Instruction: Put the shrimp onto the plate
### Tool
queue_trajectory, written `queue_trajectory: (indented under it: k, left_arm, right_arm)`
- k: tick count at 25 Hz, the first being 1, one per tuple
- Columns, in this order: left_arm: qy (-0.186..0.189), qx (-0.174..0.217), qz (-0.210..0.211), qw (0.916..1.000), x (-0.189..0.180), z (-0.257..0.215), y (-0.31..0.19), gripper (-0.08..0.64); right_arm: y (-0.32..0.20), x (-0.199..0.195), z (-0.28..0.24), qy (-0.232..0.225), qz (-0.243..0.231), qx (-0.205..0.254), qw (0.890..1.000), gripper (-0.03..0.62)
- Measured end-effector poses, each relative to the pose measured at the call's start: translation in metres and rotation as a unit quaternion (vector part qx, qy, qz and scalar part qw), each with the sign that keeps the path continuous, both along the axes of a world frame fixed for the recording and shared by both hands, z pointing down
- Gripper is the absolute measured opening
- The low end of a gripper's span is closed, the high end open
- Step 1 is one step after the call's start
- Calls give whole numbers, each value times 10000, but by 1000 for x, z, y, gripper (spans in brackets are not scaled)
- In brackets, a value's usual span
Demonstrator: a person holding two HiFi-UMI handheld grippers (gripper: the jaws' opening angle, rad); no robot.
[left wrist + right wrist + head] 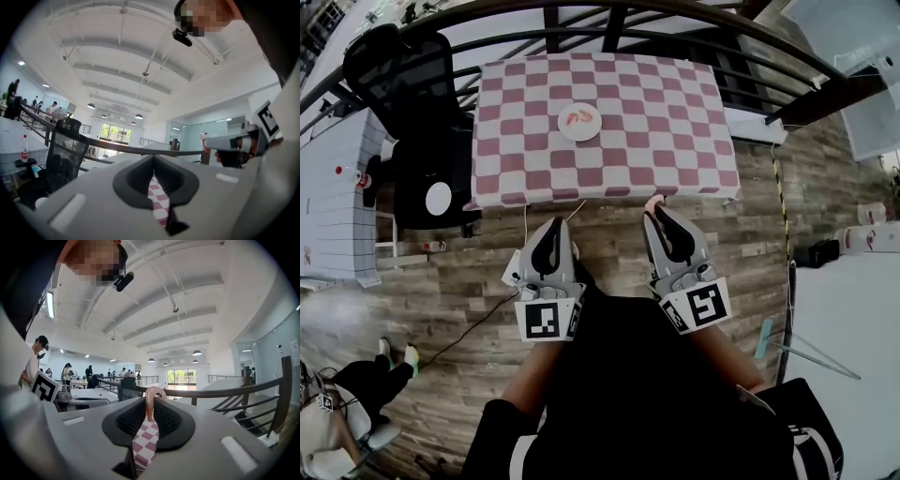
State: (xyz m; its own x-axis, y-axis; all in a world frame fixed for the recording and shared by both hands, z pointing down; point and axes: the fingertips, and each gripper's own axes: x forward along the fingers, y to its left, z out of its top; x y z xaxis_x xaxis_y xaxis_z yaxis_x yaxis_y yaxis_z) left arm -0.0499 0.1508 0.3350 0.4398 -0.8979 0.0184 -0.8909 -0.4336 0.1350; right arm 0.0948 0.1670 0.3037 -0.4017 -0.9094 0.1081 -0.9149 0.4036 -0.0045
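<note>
Dark clothing of the person (619, 394), near foreground. Right gripper (655, 210): jaws clamped on one shrimp (150, 404), its body upright between the pads, curled end standing proud of the tips. Left gripper (554, 227): jaws drawn together, nothing between them. Plate (586, 134): white, on the checked table (675, 141), bearing an orange-pink piece (574, 118) (likely another shrimp). Plate lies ahead and to the left of the loaded claw, beyond the table's near edge, well apart; delivery not yet made

No text, brand or number can be read anywhere. The left gripper (553, 228) and the right gripper (662, 212) bear only black-and-white square markers.
</note>
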Motion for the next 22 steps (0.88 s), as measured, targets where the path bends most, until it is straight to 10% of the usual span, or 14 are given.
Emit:
queue_trajectory:
  k: [22]
  left_arm:
    - [208,-119,75,9997,-62,8,-144,9]
  right_arm:
    - [-158,-97,22,145,-338,-478,9982,52]
